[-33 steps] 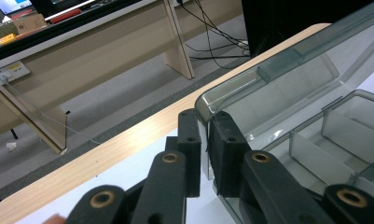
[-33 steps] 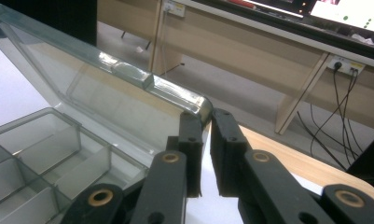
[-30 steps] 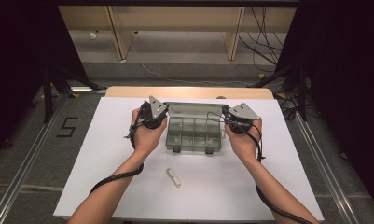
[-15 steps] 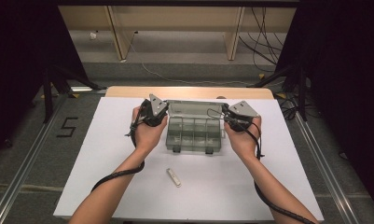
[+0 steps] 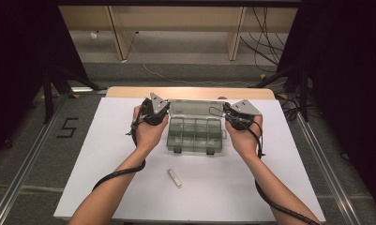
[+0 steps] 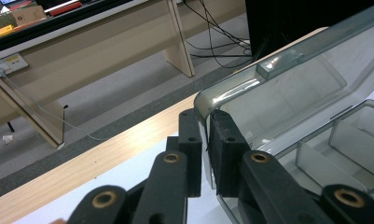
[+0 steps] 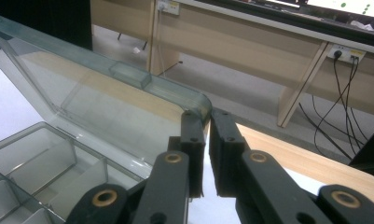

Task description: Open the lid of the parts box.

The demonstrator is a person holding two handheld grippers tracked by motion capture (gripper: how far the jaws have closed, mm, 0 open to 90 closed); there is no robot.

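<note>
Both grippers, left gripper [image 5: 163,112] and right gripper [image 5: 227,114], have their fingers clamped on the raised lid [image 5: 193,108] of the clear organizer box [image 5: 195,135] mid-desk [image 5: 106,140]. Uneven pulling could twist the lid's hinge or tip the box.

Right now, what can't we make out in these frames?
- Small white stick, high view: too small to identify.
- Compartments of the clear box, high view: too small to tell whether anything lies inside.
- Left gripper and right gripper: both pinch the lid corners; the jaws cover the exact contact.
- Box front latches, both gripper views: cut off by the edges.
</note>
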